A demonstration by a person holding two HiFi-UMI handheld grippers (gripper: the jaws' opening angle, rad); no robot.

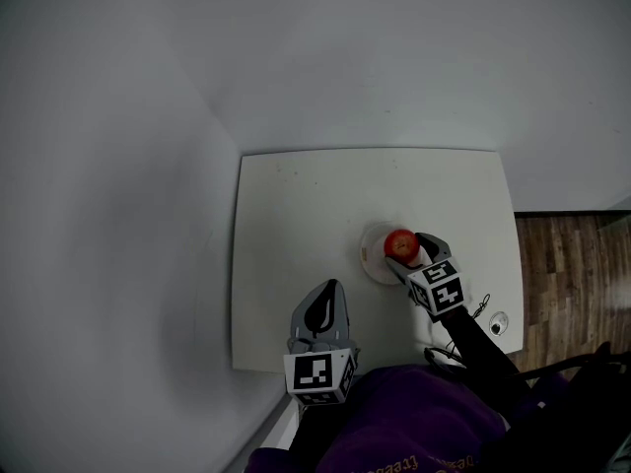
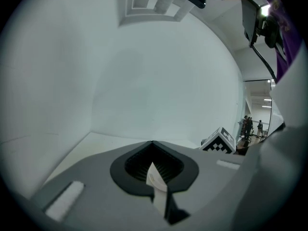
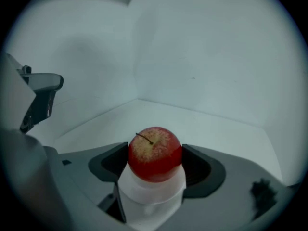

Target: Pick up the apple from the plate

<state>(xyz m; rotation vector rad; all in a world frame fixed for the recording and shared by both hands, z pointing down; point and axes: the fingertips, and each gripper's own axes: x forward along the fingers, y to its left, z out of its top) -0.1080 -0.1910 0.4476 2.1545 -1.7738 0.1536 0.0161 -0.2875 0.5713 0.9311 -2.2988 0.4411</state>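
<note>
A red apple (image 1: 400, 243) with a yellowish top sits over a small white plate (image 1: 375, 254) on the white table (image 1: 296, 215). My right gripper (image 1: 409, 252) reaches in from the near right, and its dark pads (image 3: 202, 165) press against both sides of the apple (image 3: 154, 153). The plate (image 3: 151, 196) shows white directly under the fruit. My left gripper (image 1: 325, 292) hovers at the table's front edge, left of the plate, and is shut with nothing held. In the left gripper view its jaws (image 2: 154, 154) meet, with a white tag between them.
The table stands in a corner, with grey walls (image 1: 118, 166) at its left and back. A small round white object (image 1: 498, 323) and a thin cable (image 1: 481, 308) lie near the front right corner. Wooden floor (image 1: 572, 264) shows to the right.
</note>
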